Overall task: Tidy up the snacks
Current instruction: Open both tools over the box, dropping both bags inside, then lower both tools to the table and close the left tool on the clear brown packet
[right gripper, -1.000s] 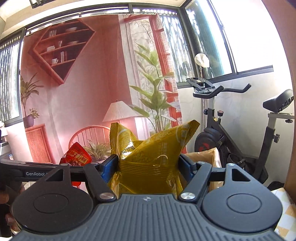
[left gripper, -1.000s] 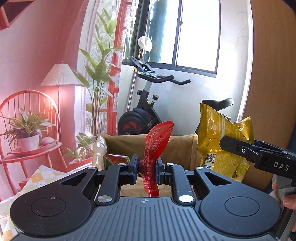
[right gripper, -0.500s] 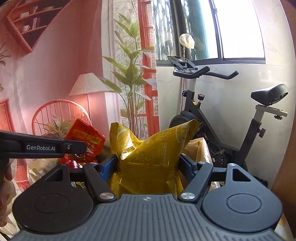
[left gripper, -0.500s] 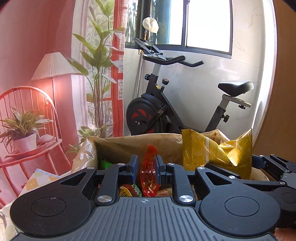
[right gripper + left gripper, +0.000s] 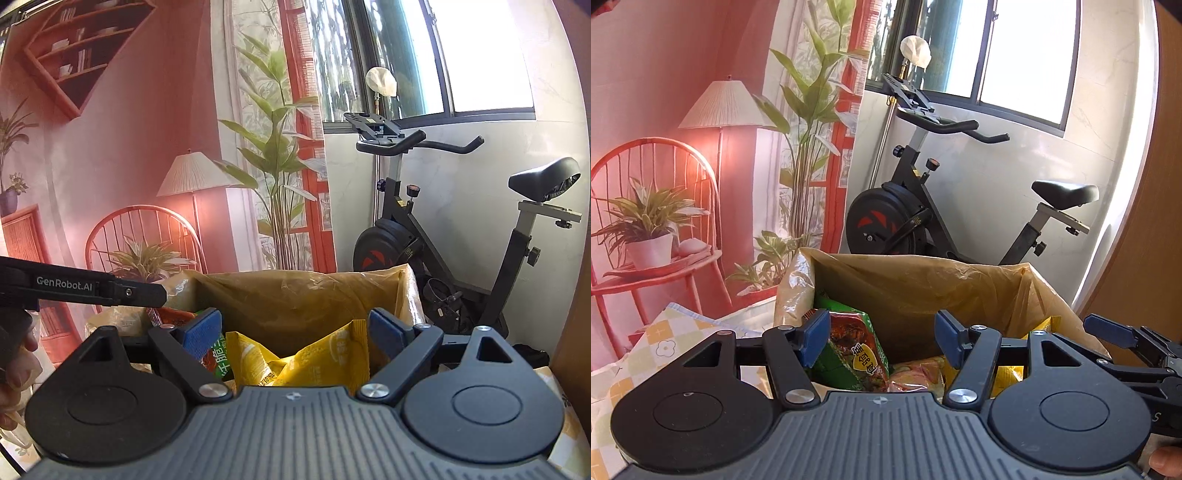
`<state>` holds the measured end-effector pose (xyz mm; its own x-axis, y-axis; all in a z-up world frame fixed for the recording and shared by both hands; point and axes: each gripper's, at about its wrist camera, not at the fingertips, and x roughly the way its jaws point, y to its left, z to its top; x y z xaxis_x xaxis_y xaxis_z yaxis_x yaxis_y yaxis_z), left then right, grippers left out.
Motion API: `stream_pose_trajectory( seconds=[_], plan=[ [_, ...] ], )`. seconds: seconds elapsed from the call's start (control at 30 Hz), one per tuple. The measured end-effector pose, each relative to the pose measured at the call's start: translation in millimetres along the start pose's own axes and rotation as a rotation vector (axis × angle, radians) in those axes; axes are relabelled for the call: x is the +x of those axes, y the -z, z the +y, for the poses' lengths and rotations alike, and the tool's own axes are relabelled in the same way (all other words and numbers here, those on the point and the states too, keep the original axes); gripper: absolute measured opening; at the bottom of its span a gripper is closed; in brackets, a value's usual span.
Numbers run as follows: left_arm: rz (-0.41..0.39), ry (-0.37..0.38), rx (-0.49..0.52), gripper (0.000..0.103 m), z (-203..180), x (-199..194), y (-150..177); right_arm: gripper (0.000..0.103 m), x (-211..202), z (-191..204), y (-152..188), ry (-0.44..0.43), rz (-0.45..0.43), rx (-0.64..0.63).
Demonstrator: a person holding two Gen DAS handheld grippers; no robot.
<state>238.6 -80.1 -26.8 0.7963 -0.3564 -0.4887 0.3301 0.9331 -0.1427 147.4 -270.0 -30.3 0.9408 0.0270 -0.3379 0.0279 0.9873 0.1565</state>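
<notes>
A box lined with a tan plastic bag [image 5: 923, 288] stands right ahead, with several snack packets inside. My left gripper [image 5: 882, 332] hangs over its near edge, jaws opening, nothing between the blue pads; a green packet [image 5: 857, 350] lies just below. My right gripper [image 5: 293, 328] is beside it over the same box [image 5: 295, 295], jaws opening too. The yellow chip bag [image 5: 314, 362] sits in the box between and below its pads, untouched. A red packet [image 5: 173, 317] shows under the left gripper's finger [image 5: 122, 291]. The right gripper's finger [image 5: 1108, 330] reaches in from the right.
An exercise bike [image 5: 923, 221] stands behind the box by the window. A printed backdrop with a chair, lamp and plants [image 5: 701, 166] fills the left. A checked cloth [image 5: 665, 343] covers the surface left of the box; a wooden panel [image 5: 1152, 240] rises on the right.
Both grippers came down over the box. The left let go of the red packet and spread wide. The right released the yellow bag, which sank into the box.
</notes>
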Motion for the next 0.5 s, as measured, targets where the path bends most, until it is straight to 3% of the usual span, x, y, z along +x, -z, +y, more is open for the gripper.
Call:
stream_pose_trajectory(
  seconds=[0.27, 0.5],
  plan=[
    [0.014, -0.001, 0.015, 0.065, 22.9, -60.8, 30.2, 0.089, -43.8, 12.5, 16.9, -0.071, -0.021, 0.008],
    [0.115, -0.051, 0.006, 0.064, 50.6, -76.6, 63.7, 0.089, -73.2, 20.7, 54.3, -0.084, -0.020, 0.083]
  ],
)
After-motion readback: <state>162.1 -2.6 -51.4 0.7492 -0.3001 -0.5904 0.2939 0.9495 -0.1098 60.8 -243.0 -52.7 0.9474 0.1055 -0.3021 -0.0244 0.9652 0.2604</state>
